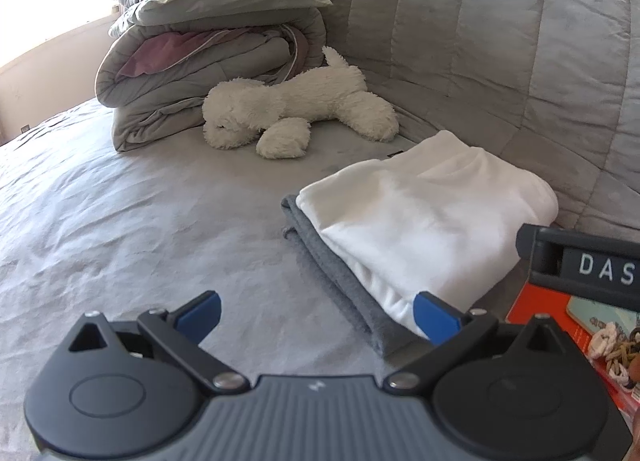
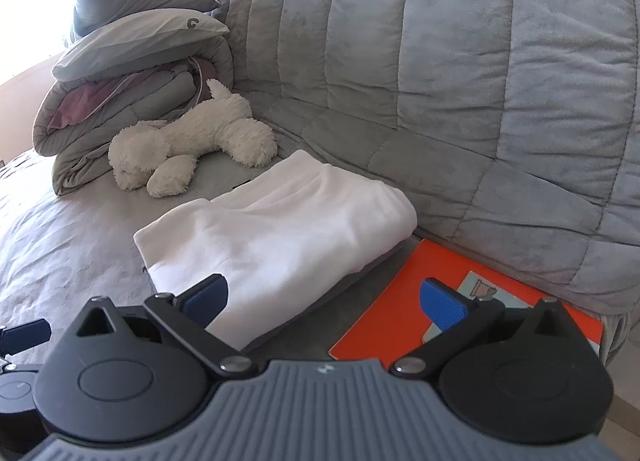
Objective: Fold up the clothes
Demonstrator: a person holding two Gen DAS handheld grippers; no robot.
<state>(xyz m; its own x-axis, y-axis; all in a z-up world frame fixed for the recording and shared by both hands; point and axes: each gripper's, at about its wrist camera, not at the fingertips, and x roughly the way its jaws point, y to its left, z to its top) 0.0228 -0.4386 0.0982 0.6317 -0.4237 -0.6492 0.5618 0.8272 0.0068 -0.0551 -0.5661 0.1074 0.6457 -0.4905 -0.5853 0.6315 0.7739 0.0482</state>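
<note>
A folded white garment lies on top of a folded grey garment on the bed, close to the quilted headboard. My left gripper is open just in front of the stack's near left corner, nothing between its blue pads. My right gripper is open too, hovering over the near right edge of the white garment, its right pad above an orange book. Part of the right gripper shows at the right edge of the left wrist view.
A white plush dog lies behind the stack, next to a pile of grey and mauve bedding and pillows. An orange book rests against the quilted grey headboard. Wrinkled grey sheet spreads to the left.
</note>
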